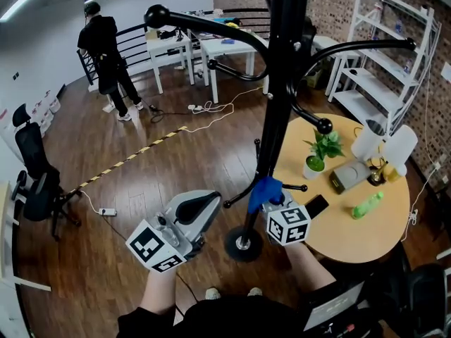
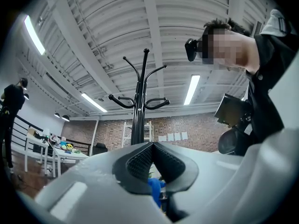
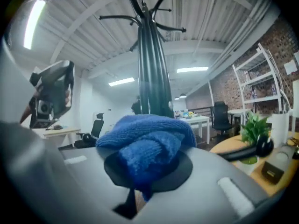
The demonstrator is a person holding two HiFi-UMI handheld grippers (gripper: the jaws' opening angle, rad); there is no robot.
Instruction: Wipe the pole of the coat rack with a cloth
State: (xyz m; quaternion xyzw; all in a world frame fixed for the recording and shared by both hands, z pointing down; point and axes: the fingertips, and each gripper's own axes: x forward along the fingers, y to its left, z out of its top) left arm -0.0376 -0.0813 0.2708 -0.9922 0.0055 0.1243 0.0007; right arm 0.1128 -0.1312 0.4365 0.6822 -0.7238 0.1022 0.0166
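The black coat rack's pole [image 1: 277,104] rises from a round base [image 1: 243,243] on the wood floor, with curved hooks near the top. My right gripper [image 1: 268,197] is shut on a blue cloth [image 1: 264,191], which is pressed against the lower part of the pole. In the right gripper view the bunched cloth [image 3: 148,141] fills the jaws of the right gripper [image 3: 149,160], and the pole [image 3: 152,73] stands just behind it. My left gripper [image 1: 210,204] is left of the pole, apart from it. In its own view the left gripper [image 2: 152,149] is shut and empty, facing the rack [image 2: 138,115].
A round wooden table [image 1: 380,231] close to the right of the rack holds a potted plant [image 1: 318,153], a green bottle [image 1: 367,204] and a phone [image 1: 316,205]. A white shelf [image 1: 394,62] stands behind. A person [image 1: 106,55], an office chair [image 1: 39,178] and floor cables [image 1: 204,111] lie left.
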